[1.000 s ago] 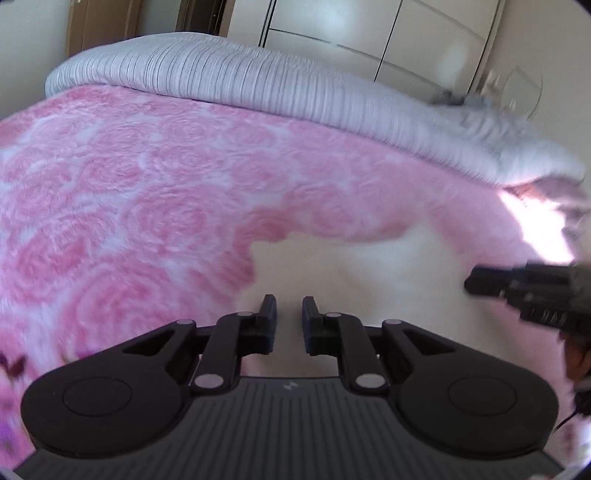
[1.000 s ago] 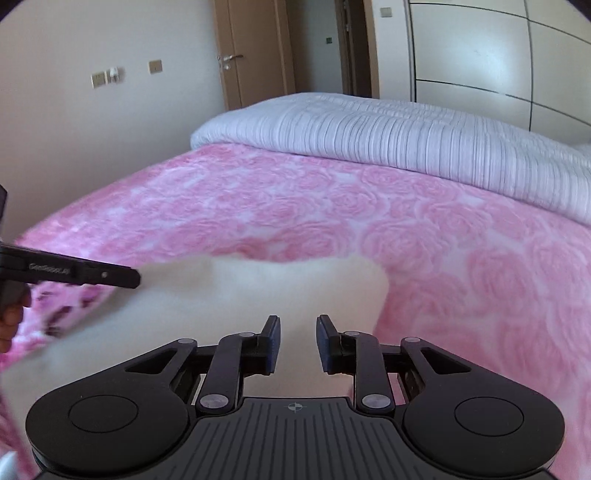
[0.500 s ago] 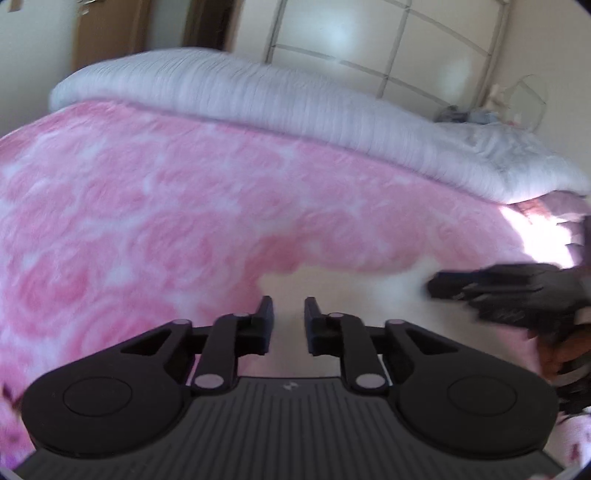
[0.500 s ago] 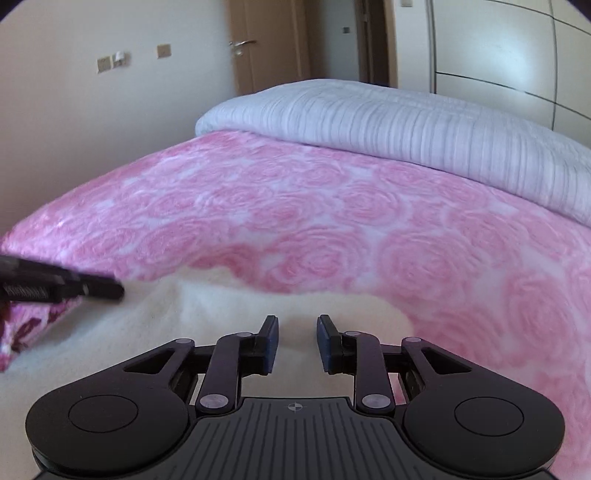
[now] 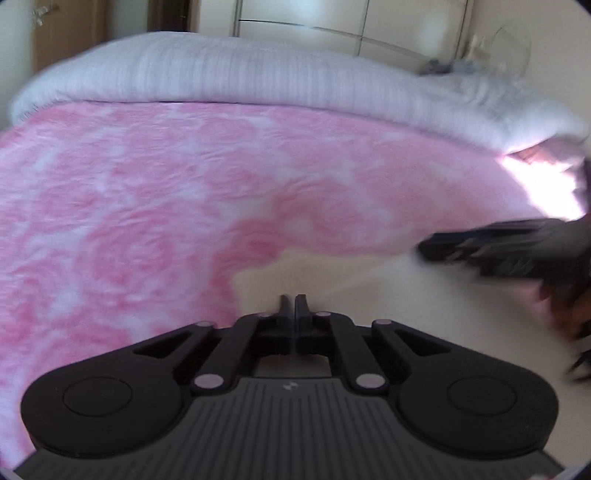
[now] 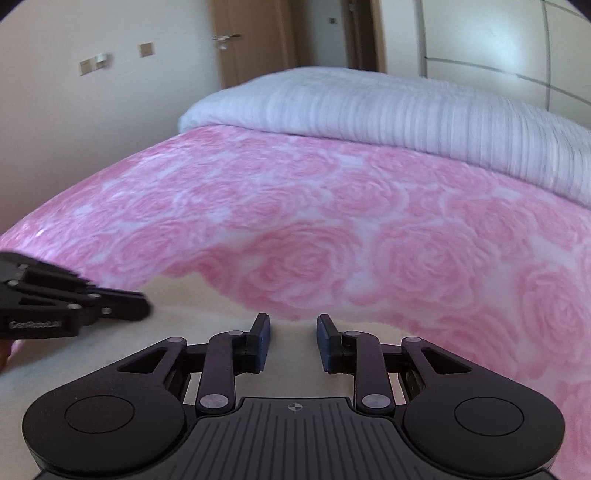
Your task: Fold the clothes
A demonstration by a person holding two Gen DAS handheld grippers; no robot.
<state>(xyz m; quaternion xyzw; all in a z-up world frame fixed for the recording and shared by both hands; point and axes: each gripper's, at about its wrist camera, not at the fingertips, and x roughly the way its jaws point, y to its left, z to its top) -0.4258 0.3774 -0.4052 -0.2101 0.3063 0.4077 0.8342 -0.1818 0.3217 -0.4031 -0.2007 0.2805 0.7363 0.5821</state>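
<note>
A cream garment (image 5: 388,295) lies flat on the pink rose blanket (image 5: 147,203), near me. My left gripper (image 5: 294,301) rests on it just inside its far left corner, fingers pressed together with the fabric pinched between them. In the right wrist view the garment (image 6: 184,332) fills the lower left, and the left gripper (image 6: 142,308) comes in from the left with its tips on the cloth. My right gripper (image 6: 291,332) hovers over the garment's far edge, its blue pads apart with only flat cloth showing in the gap. In the left wrist view the right gripper (image 5: 424,251) is blurred at the right.
A rolled white ribbed duvet (image 6: 406,110) runs along the far side of the bed. The pink blanket (image 6: 332,221) spreads wide beyond the garment. A wooden door (image 6: 255,40) and pale wardrobe panels (image 5: 369,22) stand behind. A hand (image 5: 569,306) holds the right gripper.
The left gripper's fingers have come together on the garment's corner. Both grippers have sunk lower and slid across the cloth, and the right gripper now shows closer in the left wrist view.
</note>
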